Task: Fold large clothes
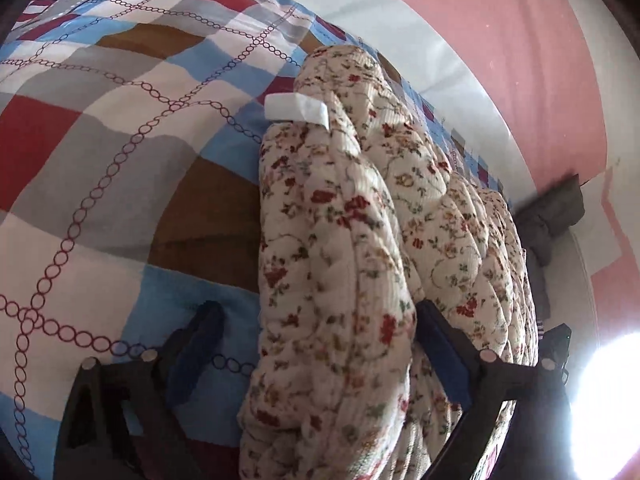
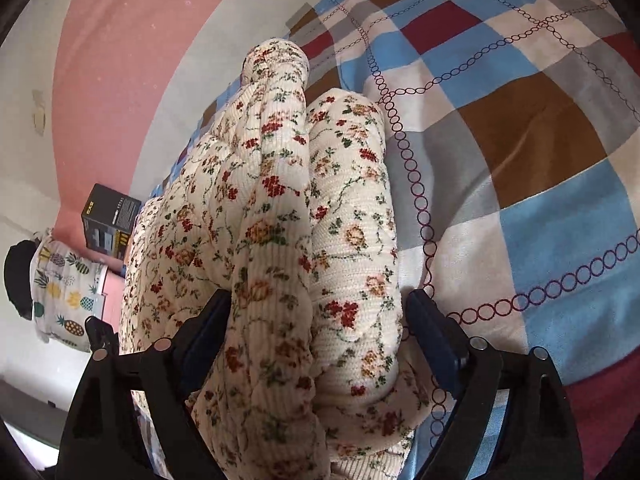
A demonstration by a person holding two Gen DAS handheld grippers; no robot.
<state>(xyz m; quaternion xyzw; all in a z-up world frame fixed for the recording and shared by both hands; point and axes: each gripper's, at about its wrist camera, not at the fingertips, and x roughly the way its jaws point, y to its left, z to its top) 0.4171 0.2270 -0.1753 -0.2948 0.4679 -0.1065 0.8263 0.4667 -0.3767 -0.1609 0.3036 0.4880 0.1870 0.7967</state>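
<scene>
A thick cream quilted garment with a red and green flower print (image 1: 340,264) lies bunched on a checked bedsheet (image 1: 104,184). A white label (image 1: 296,109) sticks out at its far end. My left gripper (image 1: 316,316) is open, its fingers (image 1: 440,344) straddling a fold of the garment. In the right wrist view the same floral garment (image 2: 296,216) rises in two thick folds. My right gripper (image 2: 320,300) is open with the folds between its fingers (image 2: 432,332).
The bedsheet (image 2: 520,140) has red, blue, brown and grey squares with chain lines. A pink and white wall (image 1: 500,40) stands behind the bed. A black box (image 2: 110,220) and a pineapple-print cloth (image 2: 64,284) sit at the left. Dark folded cloth (image 1: 556,208) lies at the bed's far right.
</scene>
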